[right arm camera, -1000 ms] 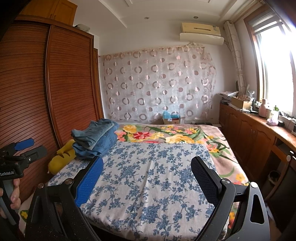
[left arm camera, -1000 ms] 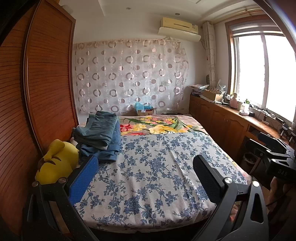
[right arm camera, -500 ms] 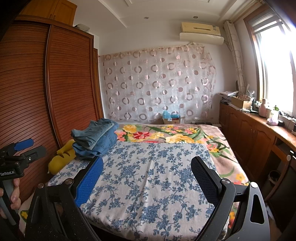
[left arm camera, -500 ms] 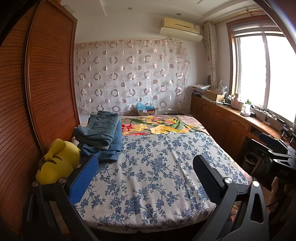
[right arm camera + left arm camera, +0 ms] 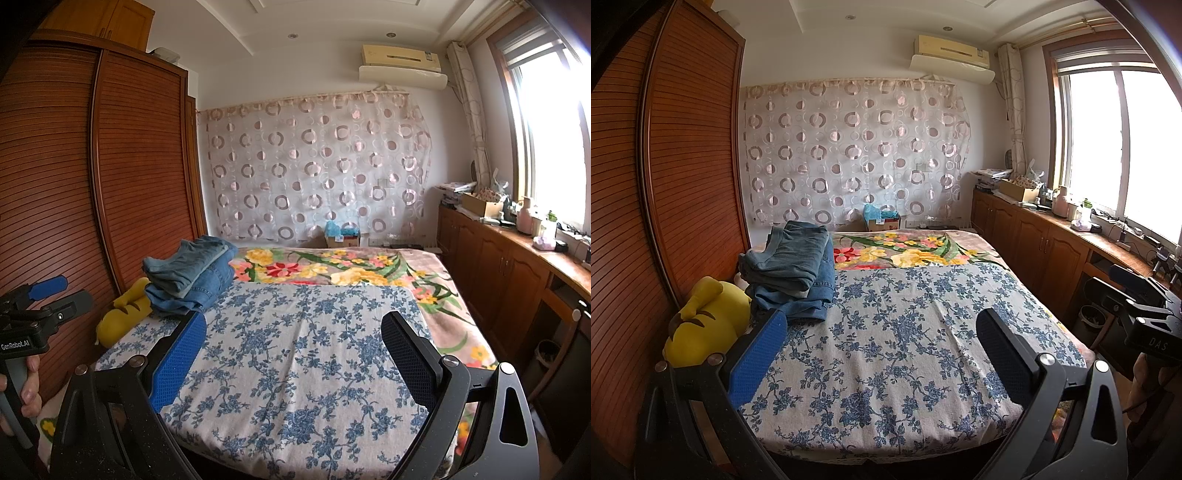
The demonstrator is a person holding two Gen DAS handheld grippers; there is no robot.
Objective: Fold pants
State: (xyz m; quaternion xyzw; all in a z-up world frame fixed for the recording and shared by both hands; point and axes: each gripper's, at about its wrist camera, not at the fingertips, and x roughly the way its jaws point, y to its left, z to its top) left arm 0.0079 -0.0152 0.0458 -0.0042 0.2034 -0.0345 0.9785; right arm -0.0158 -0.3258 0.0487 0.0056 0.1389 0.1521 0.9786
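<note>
both grippers, left gripper (image 5: 879, 354) and right gripper (image 5: 291, 358), are hovering spread and empty; we are seeing folded blue denim pants (image 5: 792, 269) stacked on the floral-sheeted bed (image 5: 905, 350), fitting either finished folding or more to come.

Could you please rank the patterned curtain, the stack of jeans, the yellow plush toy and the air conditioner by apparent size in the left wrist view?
1. patterned curtain
2. stack of jeans
3-4. yellow plush toy and air conditioner: too alike; the toy is nearer and partly hidden.

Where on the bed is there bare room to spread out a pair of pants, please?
The blue floral sheet is bare from the jeans stack across to its window-side edge. The wardrobe-side corner is crowded: jeans and a yellow plush.
</note>
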